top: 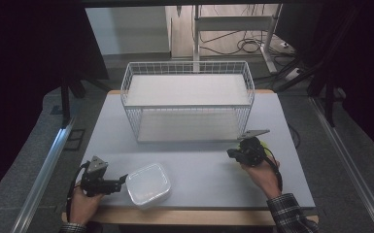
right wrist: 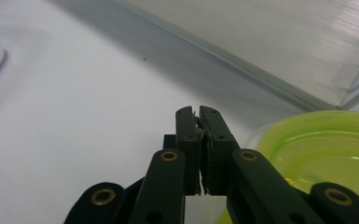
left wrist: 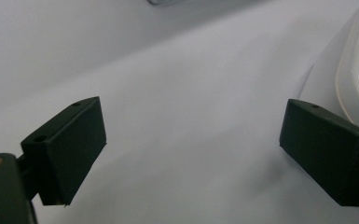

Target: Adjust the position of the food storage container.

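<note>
Clear lidded container [top: 148, 183] is set near the table's [top: 199, 165] front-left edge, just beside the left gripper [top: 122, 180], whose jaws are spread for grasping. Right gripper [top: 230, 153], jaws together on nothing, is held beside a green lid [right wrist: 326, 144] near the right edge

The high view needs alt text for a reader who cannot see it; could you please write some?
A person's two hands each hold a black gripper over a grey table: the left gripper, open, beside a clear plastic container, the right gripper shut near a yellow-green lid. A white wire basket stands behind.
</note>
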Available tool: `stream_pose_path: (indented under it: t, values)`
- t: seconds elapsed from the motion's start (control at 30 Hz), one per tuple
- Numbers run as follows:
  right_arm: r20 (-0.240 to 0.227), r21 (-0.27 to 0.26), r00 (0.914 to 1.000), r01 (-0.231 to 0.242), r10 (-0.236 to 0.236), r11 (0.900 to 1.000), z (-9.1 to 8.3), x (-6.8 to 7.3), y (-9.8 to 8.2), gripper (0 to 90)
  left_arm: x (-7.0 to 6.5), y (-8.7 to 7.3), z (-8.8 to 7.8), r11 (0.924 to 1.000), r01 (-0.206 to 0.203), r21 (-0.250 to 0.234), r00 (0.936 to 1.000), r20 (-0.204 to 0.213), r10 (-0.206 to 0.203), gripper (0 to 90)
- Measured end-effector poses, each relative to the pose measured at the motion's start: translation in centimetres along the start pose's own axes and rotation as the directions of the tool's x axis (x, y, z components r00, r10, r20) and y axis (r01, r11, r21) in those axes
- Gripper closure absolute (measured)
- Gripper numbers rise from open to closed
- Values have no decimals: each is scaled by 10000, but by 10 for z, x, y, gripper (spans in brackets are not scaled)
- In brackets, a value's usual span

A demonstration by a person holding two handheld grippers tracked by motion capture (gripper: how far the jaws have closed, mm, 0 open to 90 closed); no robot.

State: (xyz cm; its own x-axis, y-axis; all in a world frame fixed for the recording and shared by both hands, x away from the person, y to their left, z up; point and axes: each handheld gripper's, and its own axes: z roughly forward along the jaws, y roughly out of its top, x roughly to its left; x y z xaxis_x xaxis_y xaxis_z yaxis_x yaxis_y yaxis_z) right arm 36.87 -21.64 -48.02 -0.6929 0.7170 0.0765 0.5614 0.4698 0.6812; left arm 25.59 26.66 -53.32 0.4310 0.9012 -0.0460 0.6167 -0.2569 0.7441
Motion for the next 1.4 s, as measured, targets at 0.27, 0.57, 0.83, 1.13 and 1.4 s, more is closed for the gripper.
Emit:
stream_pose_path:
  t: [0.27, 0.57, 0.83, 1.13, 1.4]
  values:
    - [-323, -260, 9976, 607, -615, 9978, -8, 12, -6, 882, -8, -11, -18, 9995, -165, 280, 9997, 169, 160, 74]
    - [-650, -307, 9945, 803, -821, 9963, -14, 26, -10, 880, -32, -26, -40, 9979, -594, 244, 9886, 1403, 555, 416]
    - [-747, -327, 9944, 728, -751, 9968, -19, 40, -18, 869, -48, -19, -32, 9953, -775, 583, 9776, 2006, 643, 743]
    - [-1120, -231, 9919, 576, -599, 9981, -21, 49, -25, 875, -56, -4, -15, 9964, -610, 584, 9728, 2268, 462, 861]
    - [-1293, -234, 9900, 542, -568, 9983, -20, 53, -27, 882, -69, 10, 1, 9948, -786, 641, 9661, 2510, 602, 895]
